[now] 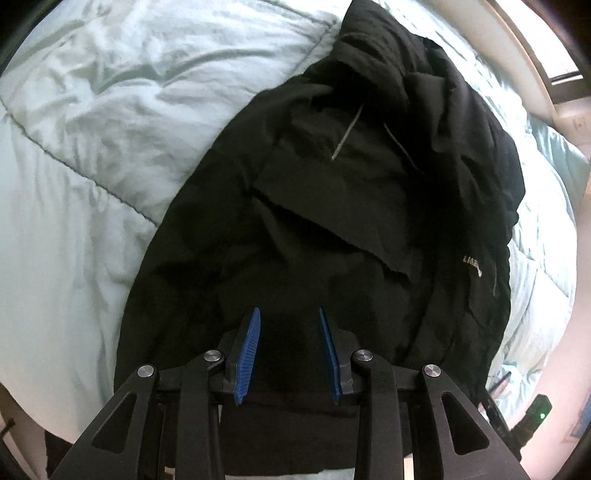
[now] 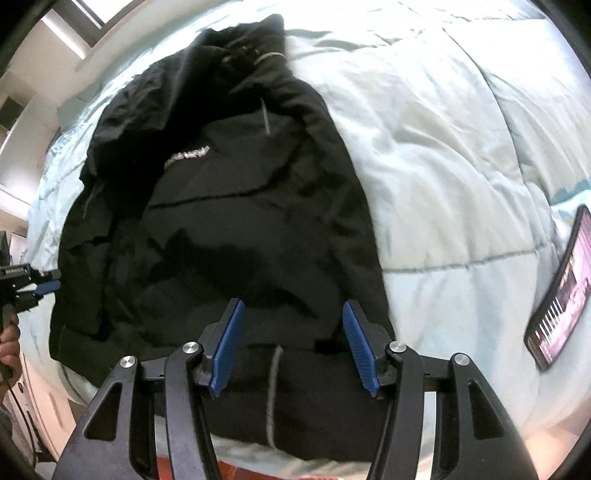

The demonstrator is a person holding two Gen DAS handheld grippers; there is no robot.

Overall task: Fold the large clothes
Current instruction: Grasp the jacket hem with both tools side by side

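A large black jacket lies spread on a pale blue quilt, its hood end far from me and its hem near me. It has a small white logo and grey drawcords. My left gripper is open, its blue pads hovering over the jacket's near hem. In the right wrist view the same jacket fills the middle. My right gripper is open wide over the hem, where a grey cord hangs down. The left gripper also shows at the jacket's left edge.
The quilt covers a bed that extends far and to the right. A phone with a lit screen lies on the quilt at the right. A wall and window frame lie beyond the bed.
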